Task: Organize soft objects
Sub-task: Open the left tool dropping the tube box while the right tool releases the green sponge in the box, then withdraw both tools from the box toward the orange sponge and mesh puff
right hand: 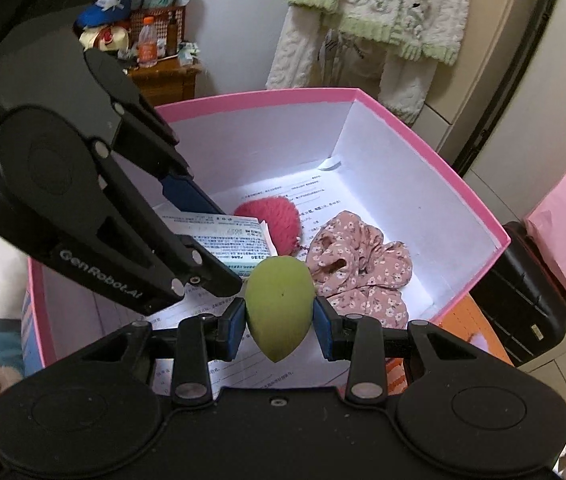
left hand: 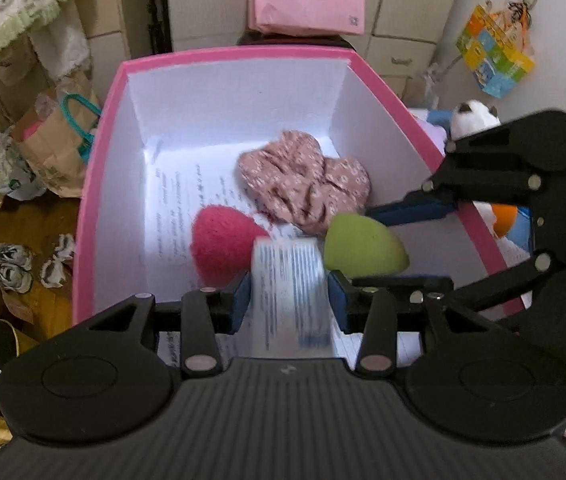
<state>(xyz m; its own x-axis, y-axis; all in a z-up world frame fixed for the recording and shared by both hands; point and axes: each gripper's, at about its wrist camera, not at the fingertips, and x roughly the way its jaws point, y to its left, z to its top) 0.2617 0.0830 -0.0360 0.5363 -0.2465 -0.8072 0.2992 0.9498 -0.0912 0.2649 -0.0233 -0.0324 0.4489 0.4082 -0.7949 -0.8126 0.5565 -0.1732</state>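
Sponge [right hand: 279,304], green, egg-shaped and soft, sits clamped at its wide middle in the right gripper [right hand: 279,326], while the left gripper [left hand: 289,300] pinches a light tissue pack [left hand: 291,292] over the pink box [left hand: 83,208].

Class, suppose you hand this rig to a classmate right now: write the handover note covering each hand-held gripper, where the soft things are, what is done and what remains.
Left hand-held gripper: shut on a white printed pack, held over the pink box.
Right hand-held gripper: shut on the green sponge, also over the box.
Already in the box: red felt piece and floral scrunchie, lying on printed paper.
Left to do: release the sponge and the pack into the box. A panda plush sits outside the box on the right; it may need sorting too.
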